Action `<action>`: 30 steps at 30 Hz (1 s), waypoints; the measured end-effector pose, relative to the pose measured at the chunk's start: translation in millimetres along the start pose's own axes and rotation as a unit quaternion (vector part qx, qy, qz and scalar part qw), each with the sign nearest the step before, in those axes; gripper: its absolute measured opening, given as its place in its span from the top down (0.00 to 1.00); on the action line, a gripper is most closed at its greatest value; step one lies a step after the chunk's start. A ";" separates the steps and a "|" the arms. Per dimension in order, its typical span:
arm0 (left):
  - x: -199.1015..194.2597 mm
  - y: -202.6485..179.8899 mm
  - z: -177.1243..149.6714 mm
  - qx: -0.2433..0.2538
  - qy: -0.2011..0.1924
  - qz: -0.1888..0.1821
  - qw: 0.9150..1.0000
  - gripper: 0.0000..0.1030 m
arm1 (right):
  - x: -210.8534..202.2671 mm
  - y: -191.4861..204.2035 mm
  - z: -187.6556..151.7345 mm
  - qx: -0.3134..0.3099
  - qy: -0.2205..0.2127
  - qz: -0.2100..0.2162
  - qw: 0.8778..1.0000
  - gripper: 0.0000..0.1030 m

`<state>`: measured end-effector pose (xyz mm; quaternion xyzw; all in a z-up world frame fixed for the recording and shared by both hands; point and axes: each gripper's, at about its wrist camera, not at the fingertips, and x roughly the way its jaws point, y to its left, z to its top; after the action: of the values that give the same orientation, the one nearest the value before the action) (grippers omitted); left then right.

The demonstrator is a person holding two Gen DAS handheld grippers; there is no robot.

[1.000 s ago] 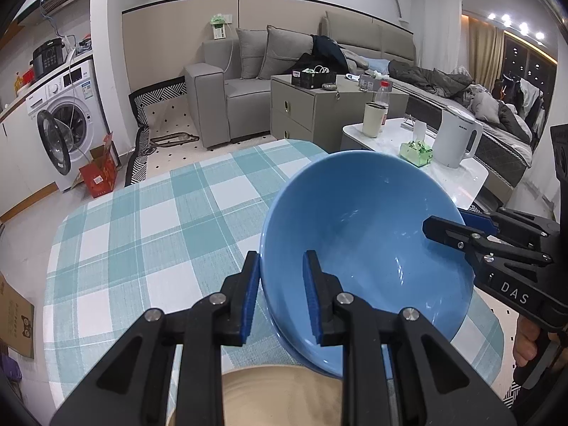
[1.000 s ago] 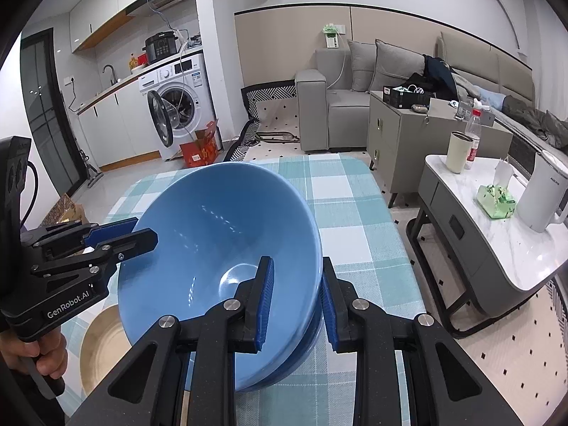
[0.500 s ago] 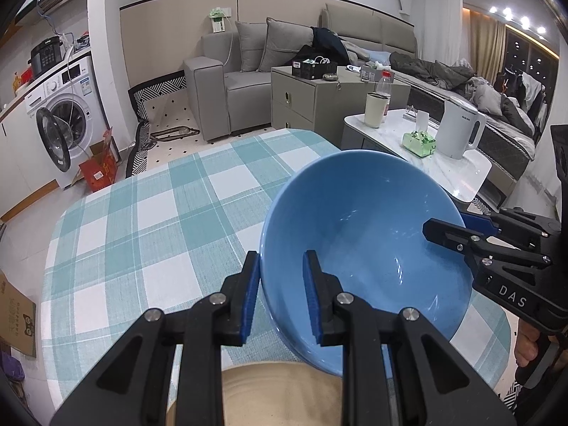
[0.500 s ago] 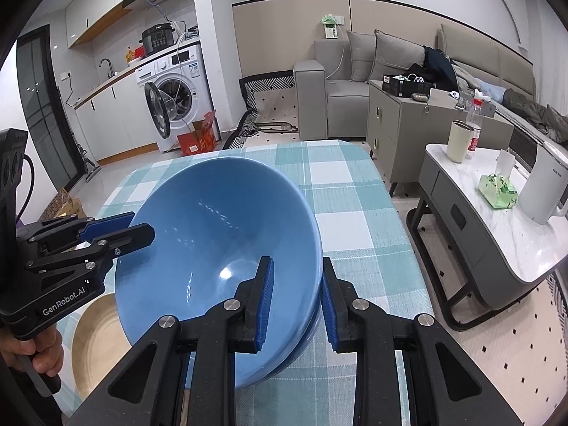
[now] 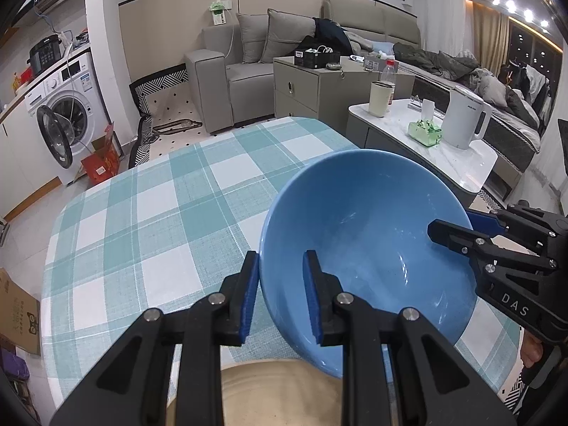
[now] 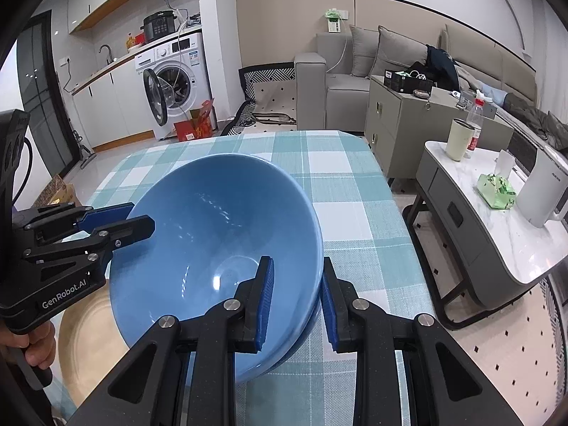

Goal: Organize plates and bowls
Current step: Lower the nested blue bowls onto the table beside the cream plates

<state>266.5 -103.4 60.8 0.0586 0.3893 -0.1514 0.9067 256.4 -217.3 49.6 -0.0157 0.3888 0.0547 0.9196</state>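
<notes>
Blue bowl (image 5: 369,248) hangs tilted above the checked table (image 5: 149,213), your left gripper (image 5: 280,294) and right gripper (image 6: 296,298) each clamped on opposite rims. Carry step; next, likely level it and lower onto the tan plate (image 6: 88,337).

My table (image 5: 149,213) has a teal-and-white checked cloth over it and fills the middle of both views. A tan plate (image 6: 85,340) sits on it at the bottom of the frame. I can't tell if the blue bowl (image 6: 213,248) touches the cloth.
</notes>
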 end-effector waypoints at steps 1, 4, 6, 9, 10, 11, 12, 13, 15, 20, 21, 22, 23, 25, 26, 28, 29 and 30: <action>0.5 -0.4 -0.3 0.001 0.000 0.001 1.000 0.78 | 0.3 0.5 -0.6 -0.001 0.000 -0.001 1.000 0.75; 1.2 -1.2 -1.5 0.004 0.001 0.004 1.000 0.78 | 1.5 2.7 -1.5 -0.006 0.002 -0.006 1.000 0.75; 1.6 -1.8 -1.7 0.004 0.002 0.004 1.000 0.78 | 3.6 2.8 -2.6 -0.008 0.005 -0.010 1.000 0.75; 3.5 -4.1 -2.5 0.009 0.008 0.007 1.000 0.77 | 4.6 8.9 -4.1 -0.022 0.007 -0.020 1.000 0.72; 3.8 -5.2 -3.0 0.011 0.009 0.008 1.000 0.77 | 4.5 9.9 -4.6 -0.024 0.007 -0.021 0.999 0.71; 3.8 -6.2 -3.5 0.013 0.008 0.008 1.000 0.76 | 4.8 10.5 -5.0 -0.025 0.008 -0.022 0.999 0.70; 3.6 -6.8 -3.7 0.014 0.008 0.006 1.000 0.76 | 5.3 10.6 -5.2 -0.026 0.009 -0.021 0.999 0.66; 3.2 -7.2 -3.7 0.014 0.009 0.003 1.000 0.74 | 5.5 11.1 -5.9 -0.027 0.011 -0.018 0.999 0.60; 2.9 -7.8 -3.5 0.014 0.010 0.001 1.000 0.70 | 5.9 11.6 -6.5 -0.029 0.014 -0.005 0.999 0.53; 1.4 -8.9 -3.8 0.018 0.009 -0.005 1.000 0.58 | 5.5 10.2 -8.1 -0.030 0.010 0.007 0.999 0.38; 0.0 -9.0 -3.9 0.020 0.006 -0.004 1.000 0.54 | 4.1 8.8 -8.1 -0.028 0.006 0.010 1.000 0.33; -1.9 -9.4 -3.7 0.021 0.003 -0.007 1.000 0.53 | 2.4 8.1 -8.4 -0.026 0.002 0.013 1.000 0.30; -3.9 -9.7 -3.7 0.022 0.002 -0.011 1.000 0.52 | 0.7 6.4 -8.4 -0.024 -0.001 0.015 1.000 0.29; -6.8 -10.0 -3.8 0.024 0.001 -0.011 1.000 0.48 | -2.4 1.8 -9.6 -0.016 -0.006 0.019 1.000 0.18; -8.2 -9.9 -4.5 0.025 0.001 -0.010 1.000 0.48 | -4.3 -0.7 -10.7 -0.011 -0.009 0.019 1.000 0.15; -9.4 -8.9 -6.3 0.025 0.004 -0.009 1.000 0.48 | -6.9 -7.0 -14.6 0.000 -0.010 0.018 1.000 0.12; -9.8 -7.7 -7.6 0.024 0.006 -0.009 1.000 0.48 | -8.1 -8.4 -16.1 0.004 -0.008 0.020 1.000 0.12; -10.0 -7.2 -9.1 0.023 0.008 -0.010 1.000 0.47 | -8.4 -11.5 -18.2 0.009 -0.004 0.024 1.000 0.11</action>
<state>251.5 -105.8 61.8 0.0764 0.3938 -0.1685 0.9004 238.9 -230.8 42.8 0.0016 0.3856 0.0732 0.9198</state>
